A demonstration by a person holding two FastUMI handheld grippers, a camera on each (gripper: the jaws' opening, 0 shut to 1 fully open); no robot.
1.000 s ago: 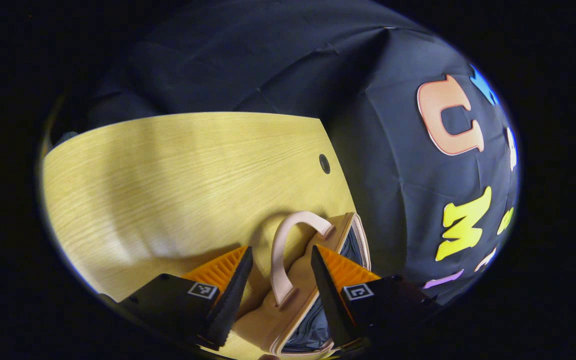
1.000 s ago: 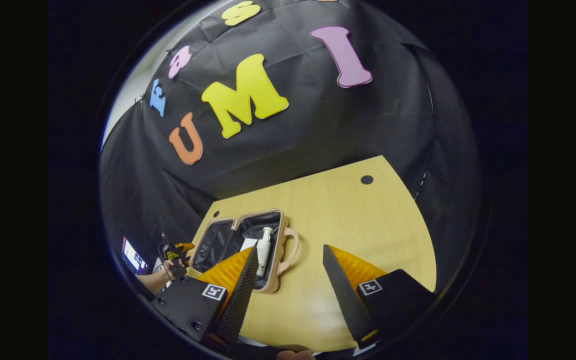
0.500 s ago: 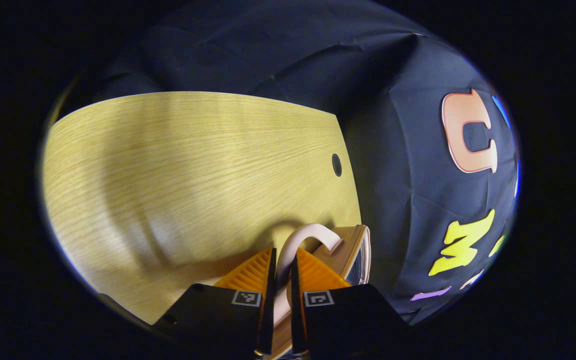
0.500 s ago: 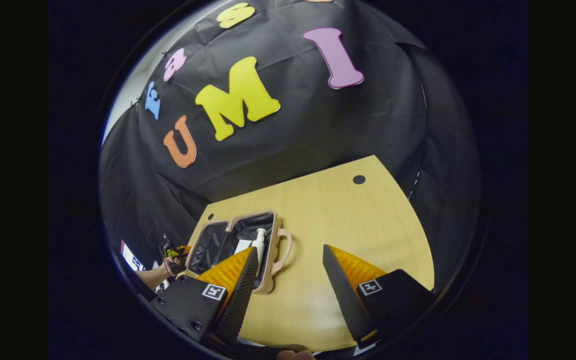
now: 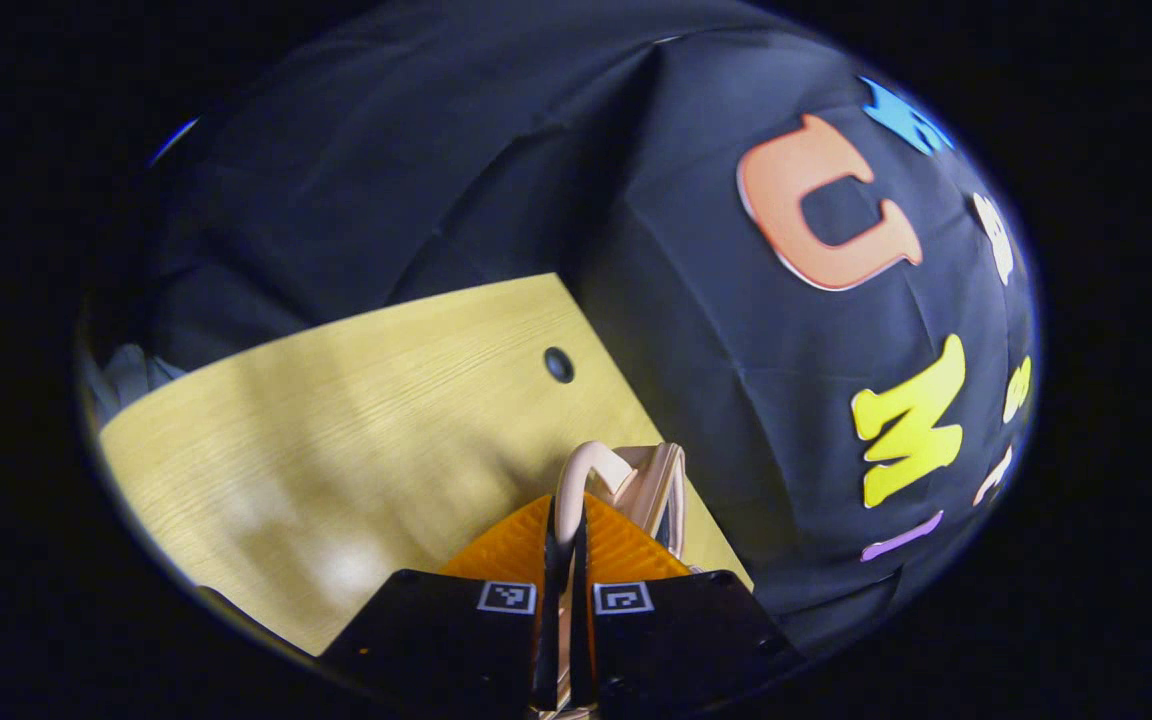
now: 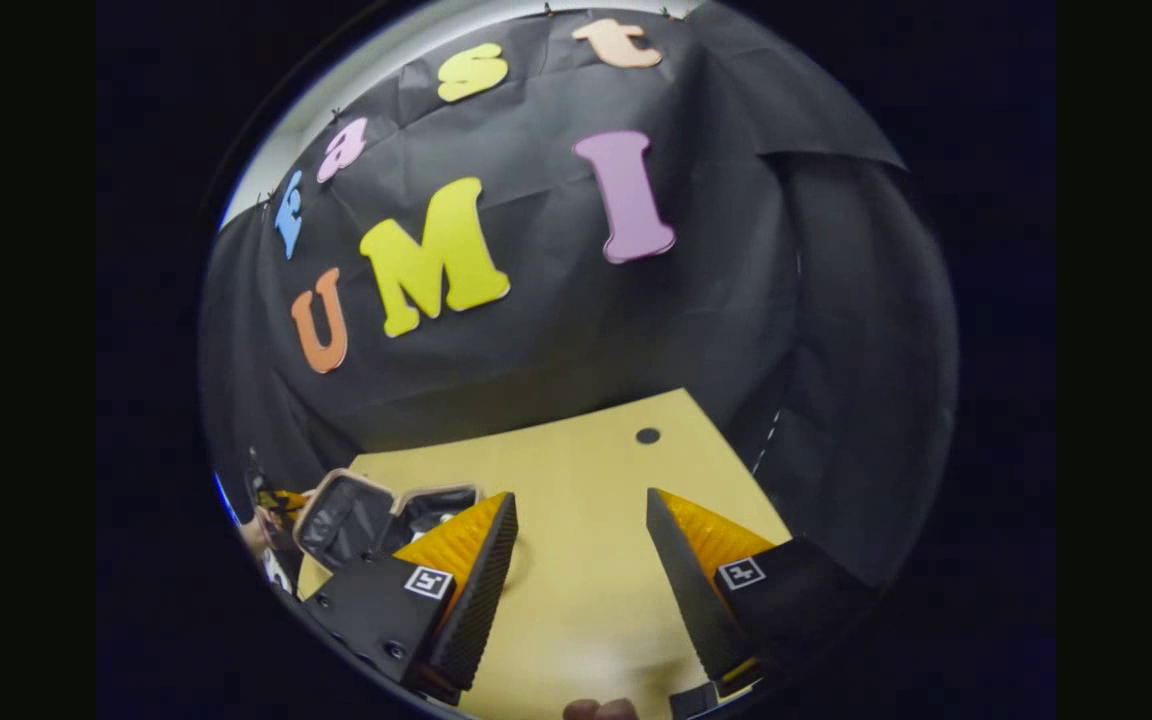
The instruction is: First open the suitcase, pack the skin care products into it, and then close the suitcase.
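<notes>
In the left gripper view my left gripper (image 5: 566,525) is shut on the beige loop handle (image 5: 586,465) of the suitcase, whose beige rim (image 5: 664,485) shows just right of the fingers. In the right gripper view the suitcase (image 6: 351,515) sits at the table's far left. Its dark-lined left half is tilted up, with a hand and the left gripper (image 6: 276,500) beside it. My right gripper (image 6: 576,520) hovers open over the table with nothing between its fingers. Its left finger (image 6: 481,530) hides the suitcase's other half and contents.
The light wooden table (image 6: 586,600) runs back to the black cloth wall and has a small round hole (image 6: 647,436) near its far corner. The same hole (image 5: 558,365) appears in the left gripper view beyond the handle.
My left gripper went from open around the handle to shut on it, then lifted, and the suitcase's left half swung up. The right gripper's view drew back and tilted upward.
</notes>
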